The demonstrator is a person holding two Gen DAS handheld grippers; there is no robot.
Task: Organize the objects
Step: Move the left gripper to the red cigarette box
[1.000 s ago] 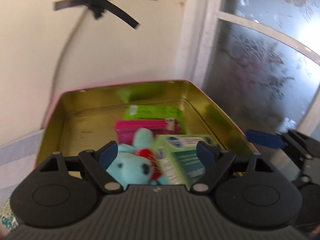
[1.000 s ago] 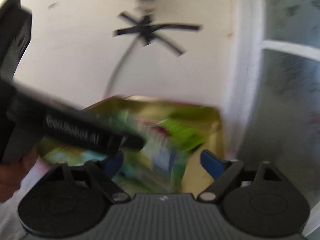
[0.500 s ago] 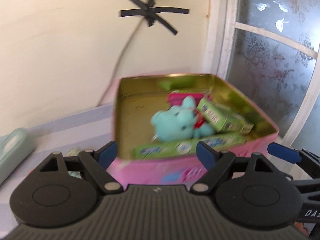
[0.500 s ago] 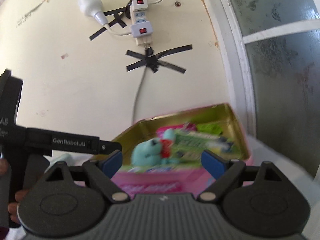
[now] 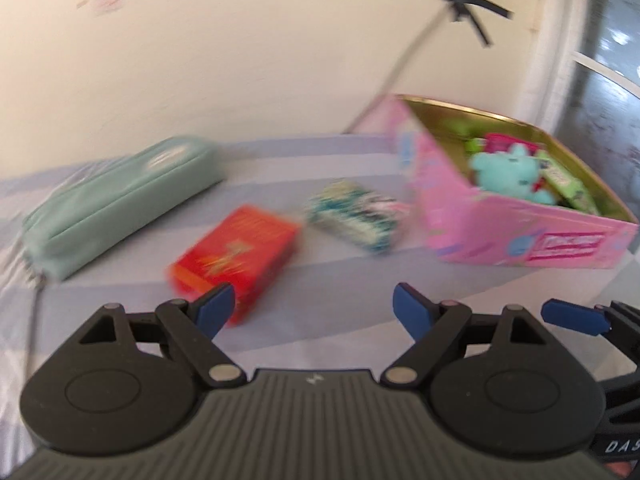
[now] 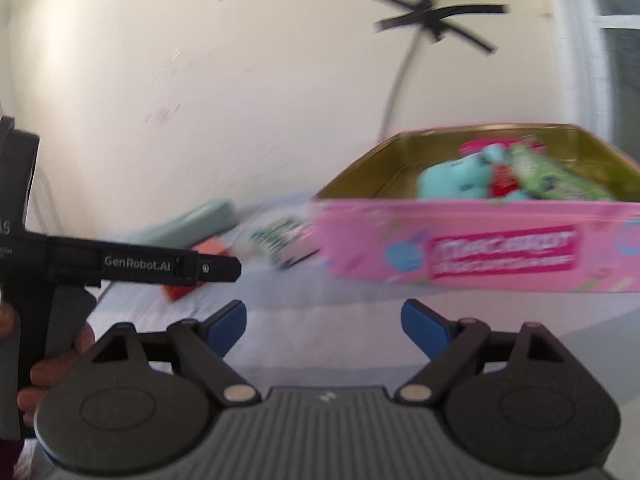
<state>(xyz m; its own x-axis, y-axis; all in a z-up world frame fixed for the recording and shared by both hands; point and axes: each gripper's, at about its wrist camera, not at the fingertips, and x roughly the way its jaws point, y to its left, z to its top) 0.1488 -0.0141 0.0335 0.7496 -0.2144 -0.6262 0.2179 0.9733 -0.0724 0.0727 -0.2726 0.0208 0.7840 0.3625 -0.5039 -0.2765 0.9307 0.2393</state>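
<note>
Pink tin (image 5: 520, 236) holds teal plush (image 5: 508, 172) and green boxes (image 5: 572, 192).

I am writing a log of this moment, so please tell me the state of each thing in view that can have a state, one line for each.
pink tin box: open, no lid on it, partly filled.
teal plush toy: inside the box.
green cartons: inside the box, leaning.
red carton: lying flat on the table, outside the box.
patterned packet: lying beside the box.
teal pencil case: lying on the table; whether zipped, cannot tell.
left gripper: open, empty.
right gripper: open, empty.
</note>
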